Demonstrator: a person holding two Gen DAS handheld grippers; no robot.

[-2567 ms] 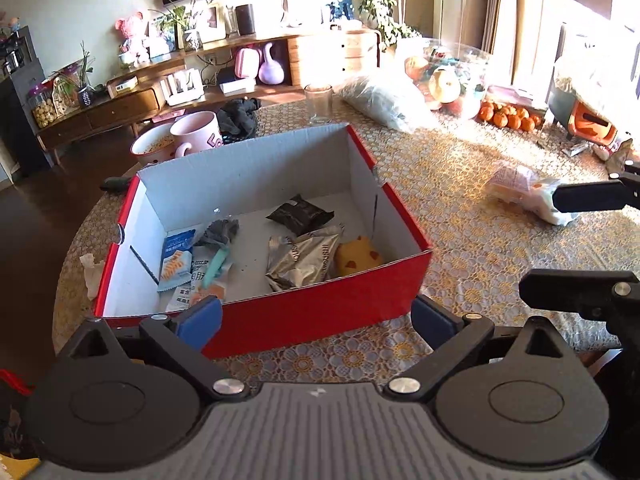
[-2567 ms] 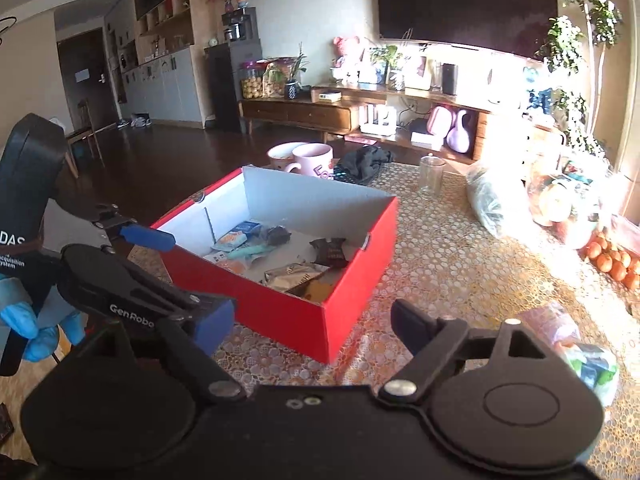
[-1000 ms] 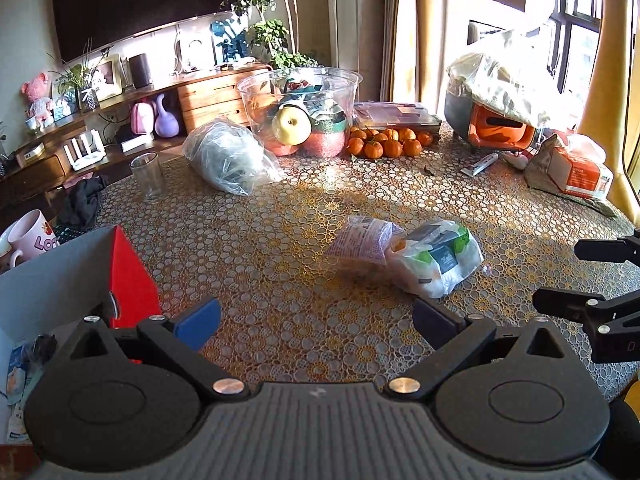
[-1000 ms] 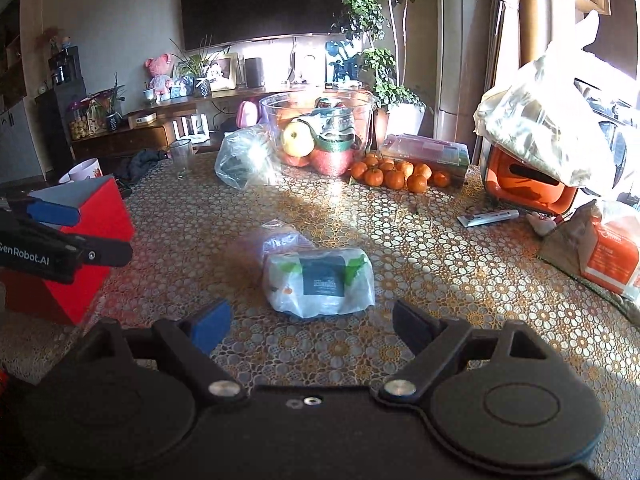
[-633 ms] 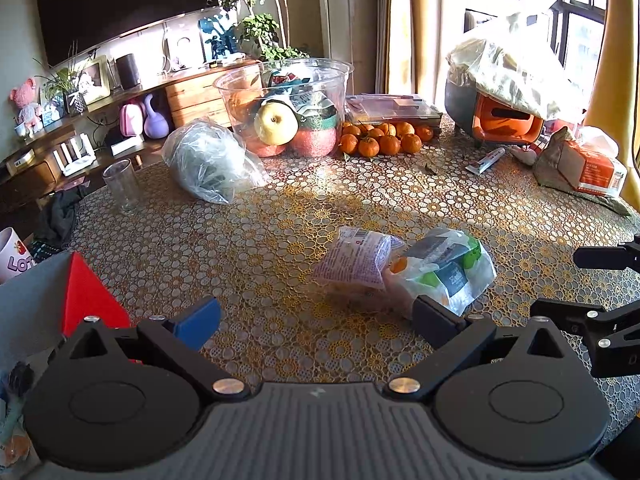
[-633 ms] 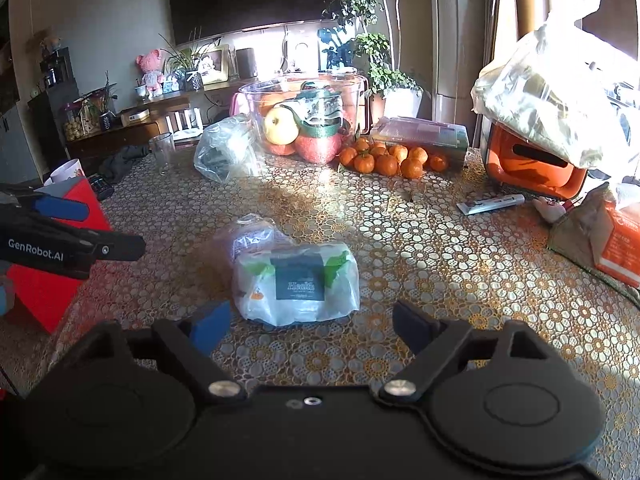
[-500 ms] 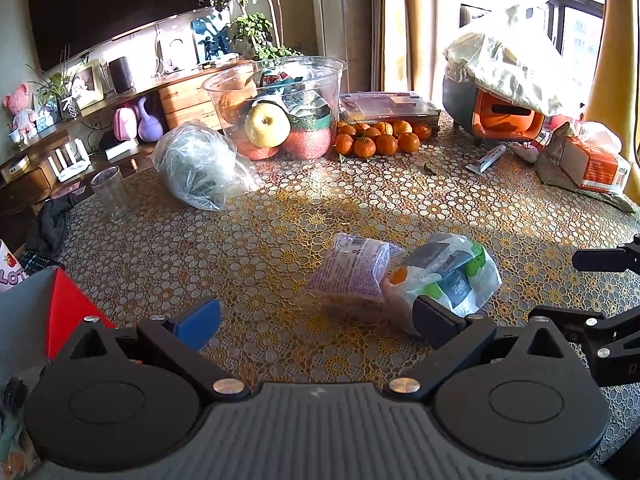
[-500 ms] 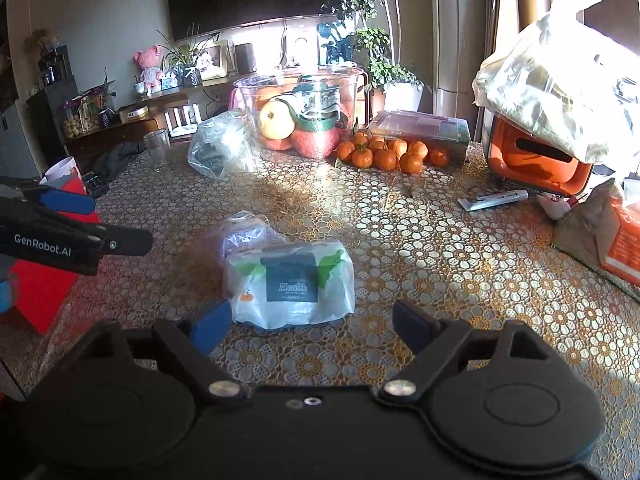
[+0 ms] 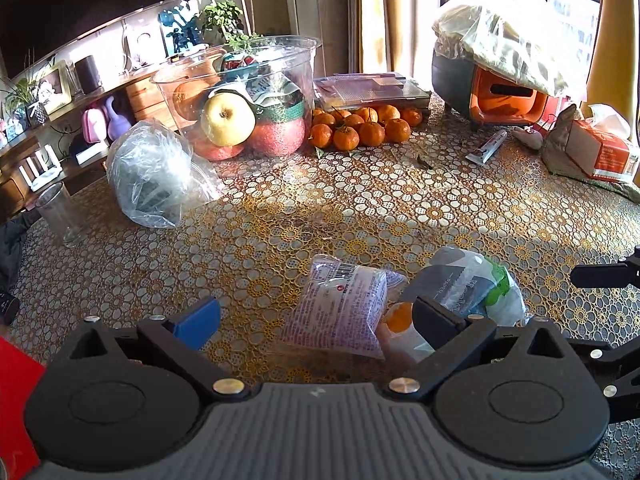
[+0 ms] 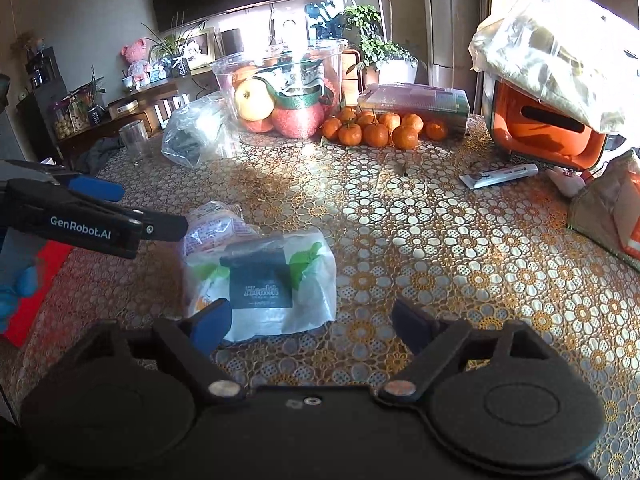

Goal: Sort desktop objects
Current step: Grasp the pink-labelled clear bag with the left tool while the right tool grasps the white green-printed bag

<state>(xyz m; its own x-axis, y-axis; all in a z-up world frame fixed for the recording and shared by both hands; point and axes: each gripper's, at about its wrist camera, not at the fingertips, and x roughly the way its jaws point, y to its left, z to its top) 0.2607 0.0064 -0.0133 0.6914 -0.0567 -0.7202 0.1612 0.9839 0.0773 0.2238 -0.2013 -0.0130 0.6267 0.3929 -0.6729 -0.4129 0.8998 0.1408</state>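
Lying at 11 o'clock just beyond the open, empty right gripper (image 10: 310, 326), the tissue pack (image 10: 260, 284) runs crosswise; the left gripper (image 9: 316, 314), likewise open, faces the purple packet (image 9: 340, 308).

Snack packet (image 9: 340, 312) lies touching tissue pack (image 9: 468, 288), on its left.

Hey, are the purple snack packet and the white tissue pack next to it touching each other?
Touching. In the left wrist view the purple snack packet lies against the white tissue pack, its right edge overlapping the pack with no tablecloth showing between them.
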